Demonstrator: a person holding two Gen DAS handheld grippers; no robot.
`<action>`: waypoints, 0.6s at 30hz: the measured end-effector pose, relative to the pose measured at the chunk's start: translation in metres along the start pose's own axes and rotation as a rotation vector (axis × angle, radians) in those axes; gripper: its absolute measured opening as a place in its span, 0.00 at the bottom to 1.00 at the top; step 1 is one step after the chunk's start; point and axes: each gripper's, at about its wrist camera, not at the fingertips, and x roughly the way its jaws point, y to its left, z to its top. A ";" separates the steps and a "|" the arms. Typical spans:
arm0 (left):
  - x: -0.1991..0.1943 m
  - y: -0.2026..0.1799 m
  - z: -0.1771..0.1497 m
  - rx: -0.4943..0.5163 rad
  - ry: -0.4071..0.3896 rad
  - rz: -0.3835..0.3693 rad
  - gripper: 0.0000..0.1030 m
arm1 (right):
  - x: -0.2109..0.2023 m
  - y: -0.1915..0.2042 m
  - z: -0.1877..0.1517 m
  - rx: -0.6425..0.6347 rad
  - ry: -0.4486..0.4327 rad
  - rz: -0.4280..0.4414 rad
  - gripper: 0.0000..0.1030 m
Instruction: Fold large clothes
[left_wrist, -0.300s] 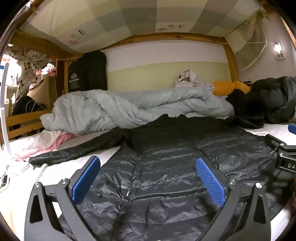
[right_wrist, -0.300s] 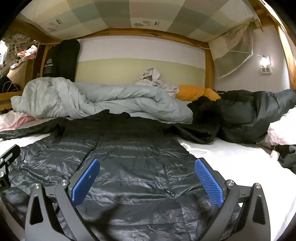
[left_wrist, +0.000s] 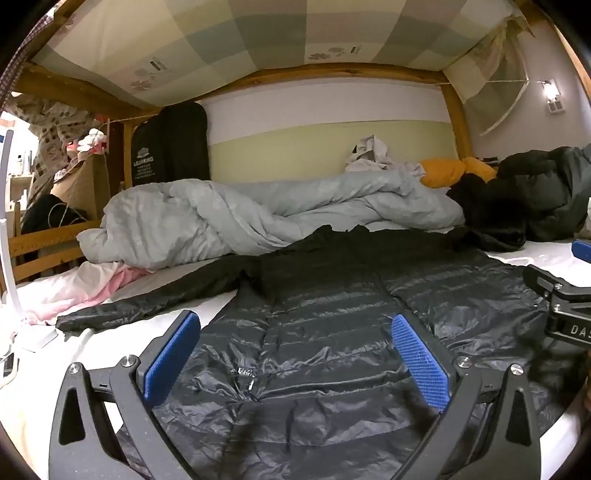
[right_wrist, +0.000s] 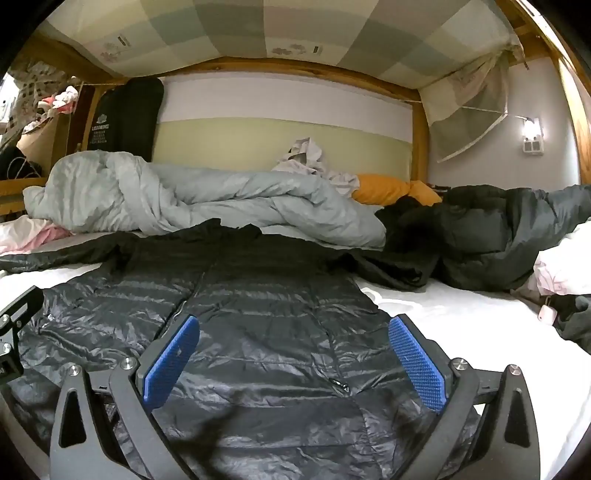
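The bottom hem of the black puffy jacket (left_wrist: 314, 332) is cut off by the edge in both views, so its near end cannot be seen. The left gripper (left_wrist: 295, 354) hangs just above the jacket with its blue fingers (left_wrist: 171, 354) spread wide and nothing between them. The right gripper (right_wrist: 295, 354) does the same over the other half, its blue fingers (right_wrist: 415, 362) wide apart and holding nothing. In the left view only a black corner of the right gripper shows at the right edge.

The jacket lies flat and front up on the white bed (right_wrist: 461, 325). It is shiny and wrinkled, with puffy rows across it and a zipper (right_wrist: 341, 386) pull low on one panel. There is a tiny white logo (left_wrist: 245, 372) on it, too small to read. One sleeve (left_wrist: 147, 302) stretches out straight to the left. The other sleeve is hard to tell apart from a heap of dark clothes (right_wrist: 480, 240) at the right.

Behind the collar lies a bunched grey blanket (left_wrist: 240, 218). A pink cloth (left_wrist: 92, 288) peeks out beside it at the left. Farther back are an orange pillow (right_wrist: 388, 190) and a crumpled pale garment (right_wrist: 310, 155). A tall black bag (left_wrist: 170, 147) stands against the back wall, and its white print is too blurry to read. A small lamp (right_wrist: 532, 133) glows on the right wall.
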 end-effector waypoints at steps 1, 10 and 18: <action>0.006 -0.005 0.000 0.012 0.013 0.000 1.00 | -0.001 0.000 0.000 0.000 0.005 0.000 1.00; 0.016 -0.008 -0.003 0.010 0.040 -0.008 1.00 | 0.002 0.001 -0.001 -0.006 0.019 -0.005 1.00; 0.021 -0.004 -0.004 -0.017 0.055 -0.011 1.00 | 0.002 0.002 -0.001 -0.026 0.019 -0.012 1.00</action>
